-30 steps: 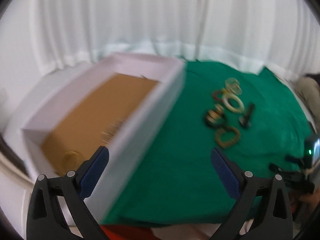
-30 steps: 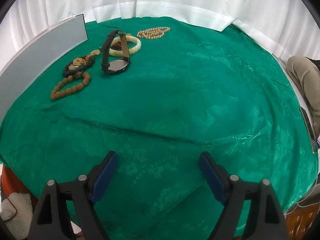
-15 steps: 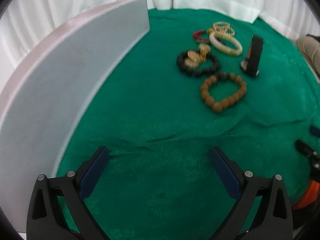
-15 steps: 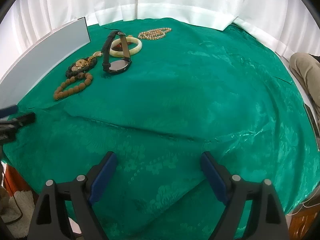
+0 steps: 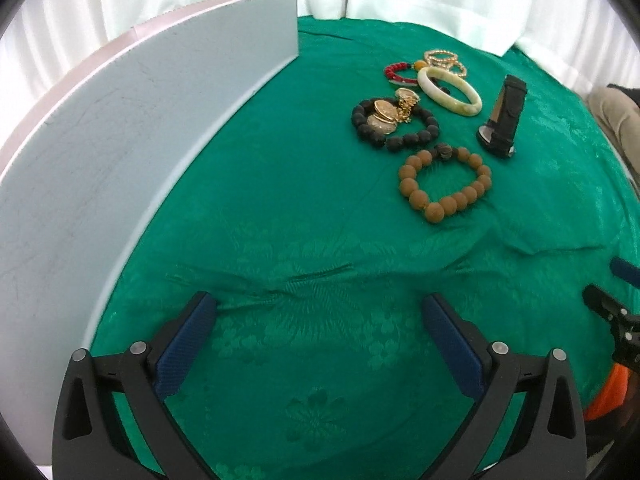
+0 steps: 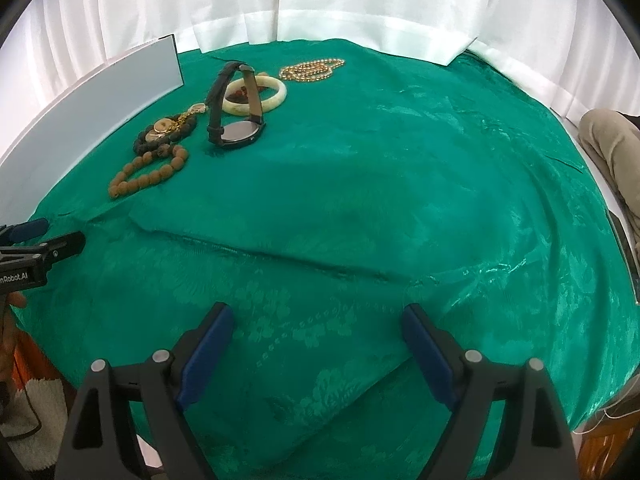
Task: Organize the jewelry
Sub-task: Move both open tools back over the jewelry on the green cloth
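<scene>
Jewelry lies in a cluster on the green cloth: a brown bead bracelet, a black bead bracelet with gold pendants, a pale jade bangle, a red bead bracelet, a gold bead chain and a black watch standing on its edge. The same watch, bangle and gold chain show in the right wrist view. The white box's wall stands at the left. My left gripper and right gripper are both open and empty, near the front edge.
White curtains hang behind the table. A person's leg in beige trousers is at the right. The right gripper's tips show at the right edge of the left wrist view; the left gripper shows at the left of the right wrist view.
My left gripper has dropped lower and turned toward the jewelry; the box's inside is now out of view, only its outer wall shows. It has entered the right wrist view.
</scene>
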A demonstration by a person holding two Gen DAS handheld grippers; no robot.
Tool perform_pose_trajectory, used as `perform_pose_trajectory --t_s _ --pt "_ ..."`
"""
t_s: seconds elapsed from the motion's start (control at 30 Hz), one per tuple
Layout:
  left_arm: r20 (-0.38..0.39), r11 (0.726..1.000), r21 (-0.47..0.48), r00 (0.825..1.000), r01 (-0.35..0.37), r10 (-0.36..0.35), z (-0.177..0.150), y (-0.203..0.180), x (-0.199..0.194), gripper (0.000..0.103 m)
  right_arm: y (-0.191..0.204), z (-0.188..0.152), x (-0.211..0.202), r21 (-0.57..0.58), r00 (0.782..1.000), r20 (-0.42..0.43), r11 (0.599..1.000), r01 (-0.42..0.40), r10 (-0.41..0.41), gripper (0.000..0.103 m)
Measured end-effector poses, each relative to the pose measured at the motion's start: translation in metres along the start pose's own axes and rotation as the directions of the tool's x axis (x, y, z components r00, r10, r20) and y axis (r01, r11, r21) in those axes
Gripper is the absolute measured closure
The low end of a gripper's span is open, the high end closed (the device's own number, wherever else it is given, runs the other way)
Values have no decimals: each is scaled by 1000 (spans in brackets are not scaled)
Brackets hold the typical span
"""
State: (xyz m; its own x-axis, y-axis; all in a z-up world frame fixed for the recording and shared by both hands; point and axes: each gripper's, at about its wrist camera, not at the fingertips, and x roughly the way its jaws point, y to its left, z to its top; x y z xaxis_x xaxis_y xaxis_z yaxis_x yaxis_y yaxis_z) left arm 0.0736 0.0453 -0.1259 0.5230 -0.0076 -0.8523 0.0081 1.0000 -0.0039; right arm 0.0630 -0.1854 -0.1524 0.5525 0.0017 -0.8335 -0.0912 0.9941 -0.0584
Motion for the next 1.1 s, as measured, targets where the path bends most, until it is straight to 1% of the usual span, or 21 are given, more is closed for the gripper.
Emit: perform_pose_trajectory --t_s 0.3,0.43,0.5,0.77,0.8,0.83,0.87,0.93,1.03,1.1 --pt "14 1000 10 1000 10 -11 0 1 0 0 0 1 1 1 1000 -4 1000 2 -2 14" --pt "26 1000 -14 1000 -7 7 -3 -1 -2 0 0 2 1 6 1000 -6 1000 6 -6 14" --pt "34 1000 -10 999 -9 9 -4 -1 -3 0 1 1 1 9 1000 -6 1000 8 -8 14" --pt "-12 1000 21 1000 7 -7 1 -1 -5 1 -1 3 2 7 1000 -7 1000 6 -6 14" --pt "-10 1000 17 1000 17 -17 2 -1 -6 1 -1 3 2 7 1000 -5 1000 6 -6 14" --pt "-4 999 11 999 44 -44 4 -1 -8 1 -1 2 2 7 1000 -4 1000 6 -6 14" --pt "6 996 8 996 88 -88 8 -3 -12 1 0 2 1 7 1000 -4 1000 6 -6 14" --pt "24 990 30 990 139 -140 18 -10 -17 1 0 2 1 7 1000 -6 1000 6 -6 14" --pt "35 982 102 986 156 -160 36 -29 -17 1 -1 1 1 7 1000 -6 1000 5 -5 14" --pt "28 976 135 984 173 -178 53 -43 -8 1 -1 1 1 8 1000 -4 1000 5 -5 14"
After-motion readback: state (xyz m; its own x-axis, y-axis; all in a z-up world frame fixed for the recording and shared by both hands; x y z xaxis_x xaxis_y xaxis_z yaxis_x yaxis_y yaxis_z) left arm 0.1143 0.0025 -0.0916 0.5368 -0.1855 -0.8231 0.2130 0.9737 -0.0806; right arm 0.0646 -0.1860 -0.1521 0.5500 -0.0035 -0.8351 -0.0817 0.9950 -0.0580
